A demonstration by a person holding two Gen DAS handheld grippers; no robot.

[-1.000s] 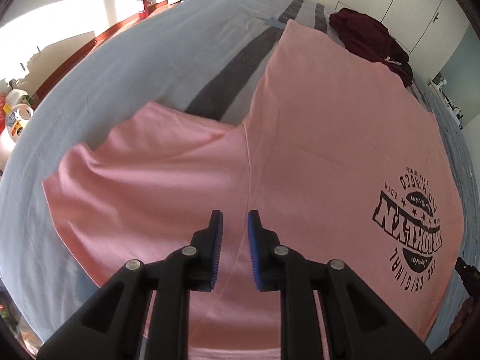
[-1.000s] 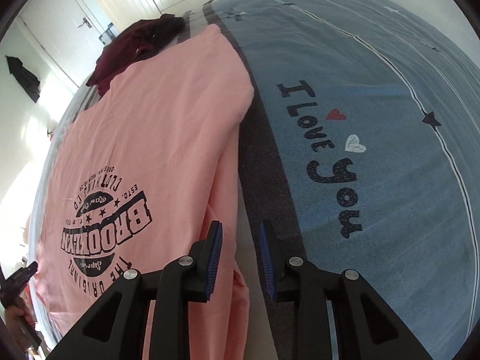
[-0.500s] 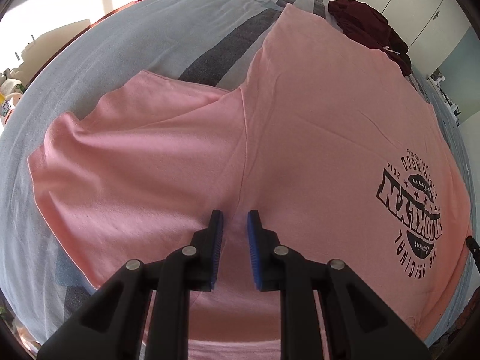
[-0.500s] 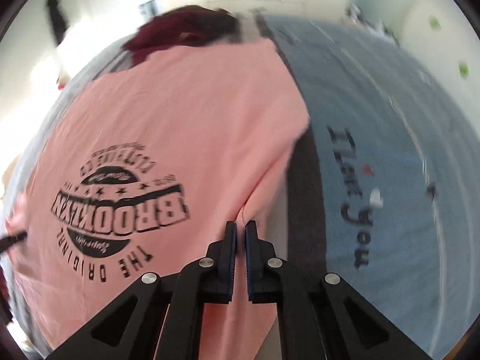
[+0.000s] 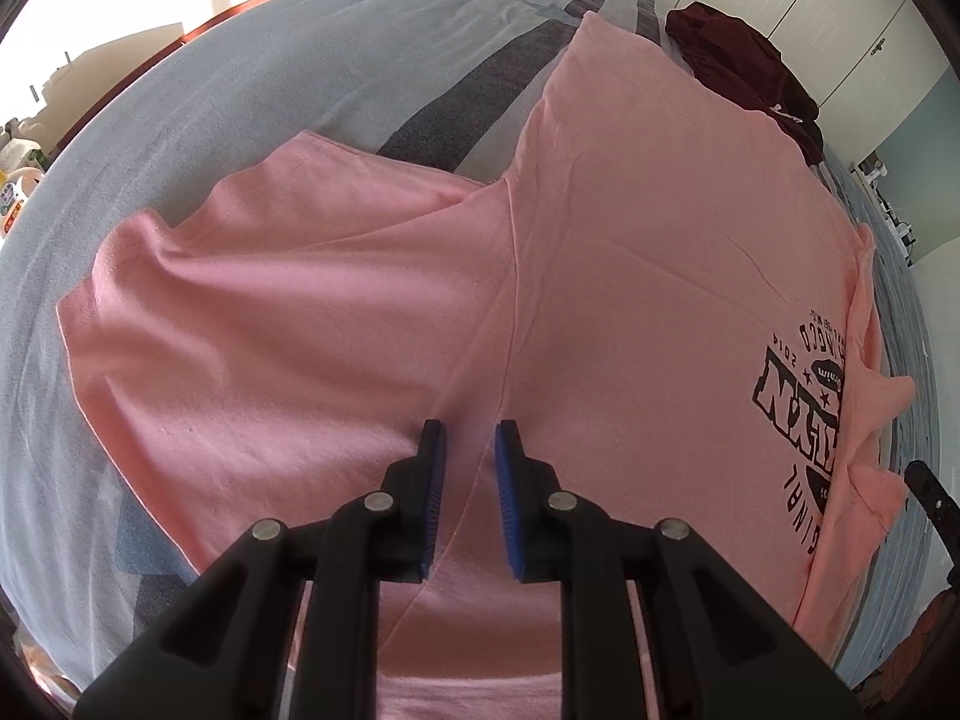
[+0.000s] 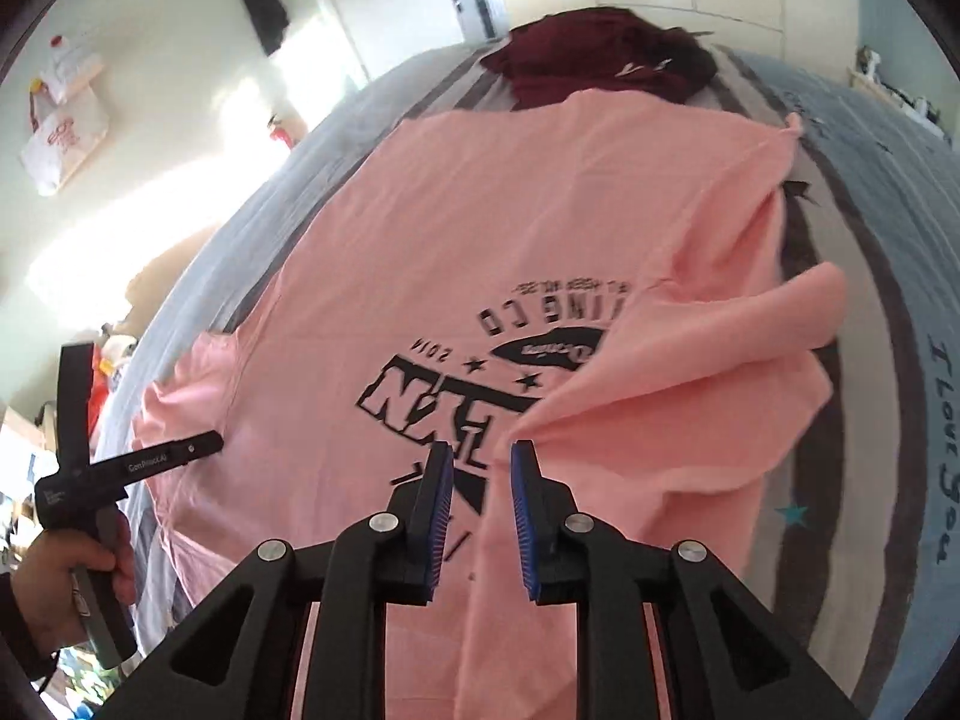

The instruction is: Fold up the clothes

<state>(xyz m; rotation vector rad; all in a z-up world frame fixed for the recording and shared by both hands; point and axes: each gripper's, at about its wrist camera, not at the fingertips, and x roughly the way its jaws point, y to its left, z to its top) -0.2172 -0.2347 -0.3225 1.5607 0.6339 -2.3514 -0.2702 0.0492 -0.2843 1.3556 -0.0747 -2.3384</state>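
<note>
A pink T-shirt (image 5: 630, 228) with a black print (image 5: 798, 384) lies flat on the bed. In the left wrist view my left gripper (image 5: 470, 429) is open over the shoulder seam, beside the spread left sleeve (image 5: 252, 300). In the right wrist view the shirt (image 6: 480, 228) has its right sleeve (image 6: 690, 414) folded over onto the print (image 6: 456, 396). My right gripper (image 6: 480, 450) is open at the tip of that folded sleeve, with nothing between its pads. The left gripper (image 6: 198, 447) shows at the far left, held by a hand.
A dark red garment (image 6: 600, 60) lies at the far end of the bed, also seen in the left wrist view (image 5: 738, 60). The grey and blue bedspread (image 6: 888, 240) with dark stripes surrounds the shirt. White cupboards and walls stand behind.
My right gripper shut on the right sleeve, carried it left over the print, and has opened. My left gripper has moved slightly closer to the shoulder seam, still open.
</note>
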